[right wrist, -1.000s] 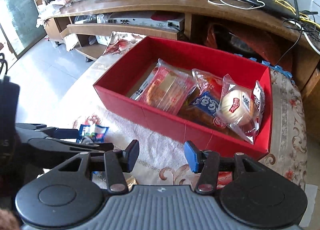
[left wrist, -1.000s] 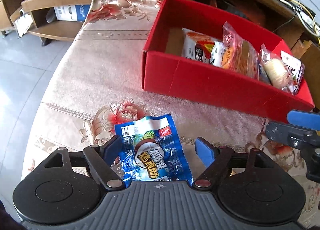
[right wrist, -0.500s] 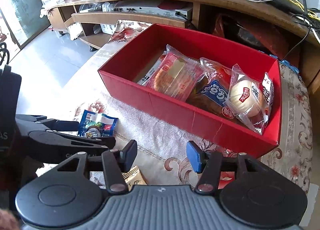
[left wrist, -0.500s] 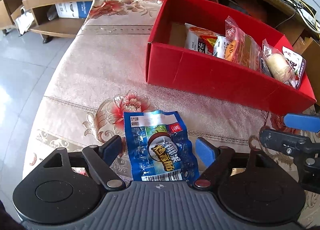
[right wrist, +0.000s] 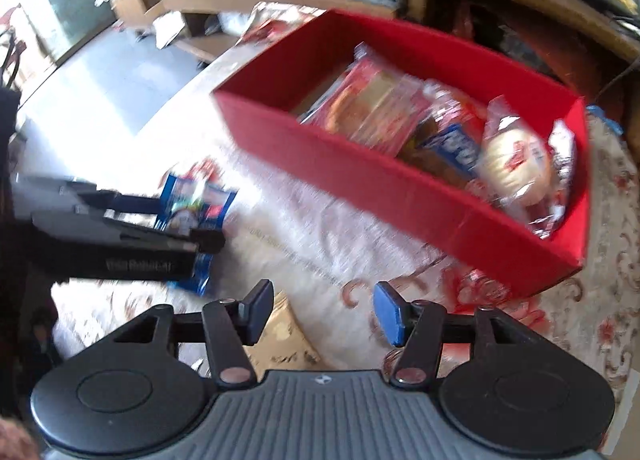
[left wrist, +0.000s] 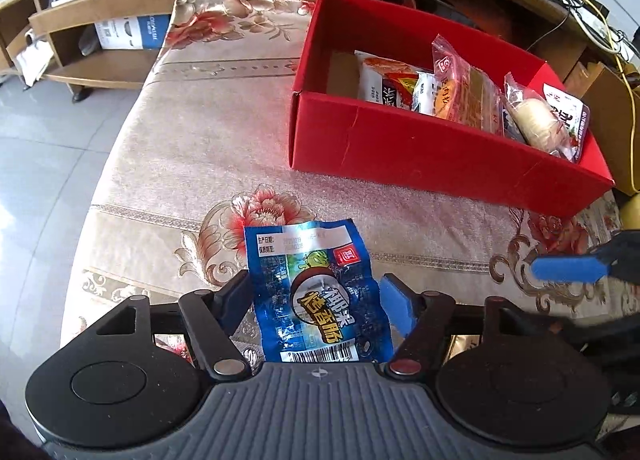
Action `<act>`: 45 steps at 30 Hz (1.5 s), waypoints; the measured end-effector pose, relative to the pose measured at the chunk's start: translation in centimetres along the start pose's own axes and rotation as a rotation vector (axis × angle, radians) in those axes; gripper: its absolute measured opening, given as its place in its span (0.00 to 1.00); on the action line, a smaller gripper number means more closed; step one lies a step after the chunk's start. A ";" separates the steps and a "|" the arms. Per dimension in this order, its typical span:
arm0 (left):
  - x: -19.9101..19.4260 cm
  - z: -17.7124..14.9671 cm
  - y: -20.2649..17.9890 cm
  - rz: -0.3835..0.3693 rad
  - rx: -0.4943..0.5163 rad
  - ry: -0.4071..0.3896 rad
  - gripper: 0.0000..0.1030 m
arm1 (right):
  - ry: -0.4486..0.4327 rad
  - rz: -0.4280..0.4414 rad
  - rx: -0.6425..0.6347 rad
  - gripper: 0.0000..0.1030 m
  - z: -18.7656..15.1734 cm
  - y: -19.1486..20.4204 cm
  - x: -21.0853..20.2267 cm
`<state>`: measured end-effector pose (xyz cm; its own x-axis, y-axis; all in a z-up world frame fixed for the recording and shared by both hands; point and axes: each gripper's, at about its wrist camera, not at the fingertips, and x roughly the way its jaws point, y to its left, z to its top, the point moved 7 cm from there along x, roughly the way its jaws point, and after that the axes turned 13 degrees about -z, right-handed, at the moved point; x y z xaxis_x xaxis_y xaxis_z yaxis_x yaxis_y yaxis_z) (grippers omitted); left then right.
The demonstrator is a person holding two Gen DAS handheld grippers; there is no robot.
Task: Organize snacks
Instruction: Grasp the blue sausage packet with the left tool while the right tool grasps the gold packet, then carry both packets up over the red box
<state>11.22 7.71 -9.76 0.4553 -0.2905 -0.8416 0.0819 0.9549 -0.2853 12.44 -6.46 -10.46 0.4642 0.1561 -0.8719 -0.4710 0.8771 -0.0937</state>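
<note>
Left gripper [left wrist: 316,308] low over the floral-cloth desk [left wrist: 192,148], fingers spread apart, blue snack packet [left wrist: 316,296] lying flat on the cloth between them; left finger looks to be touching the packet edge, right finger just beside it, no squeeze visible. Red box [left wrist: 420,148] farther back and to the right on the desk, holding several wrapped snacks: red-and-white pack [left wrist: 384,80], clear-wrapped cake [left wrist: 464,88], round bun [left wrist: 536,122] at the right end. Right gripper [right wrist: 320,312] near the box front, fingers parted and holding nothing; right view is motion-blurred, tan packet [right wrist: 280,336] probably under it.
</note>
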 end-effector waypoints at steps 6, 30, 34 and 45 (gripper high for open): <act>-0.2 -0.5 0.2 -0.052 0.011 0.017 0.73 | 0.051 0.067 -0.111 0.51 -1.4 1.9 1.4; 0.6 -0.8 -0.2 -0.028 0.039 0.020 0.76 | 0.036 -0.103 -0.043 0.36 -3.8 -0.1 0.2; 1.0 -0.7 -0.4 0.011 0.054 0.023 0.75 | 0.045 -0.157 0.001 0.36 -3.6 -1.2 1.0; -0.2 -2.5 0.3 0.054 0.053 0.033 0.74 | 0.053 -0.156 0.033 0.39 -3.5 -1.2 1.3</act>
<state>8.94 7.91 -10.80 0.4305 -0.2395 -0.8702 0.1053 0.9709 -0.2151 10.99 -8.87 -13.15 0.4888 -0.0064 -0.8724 -0.3714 0.9033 -0.2147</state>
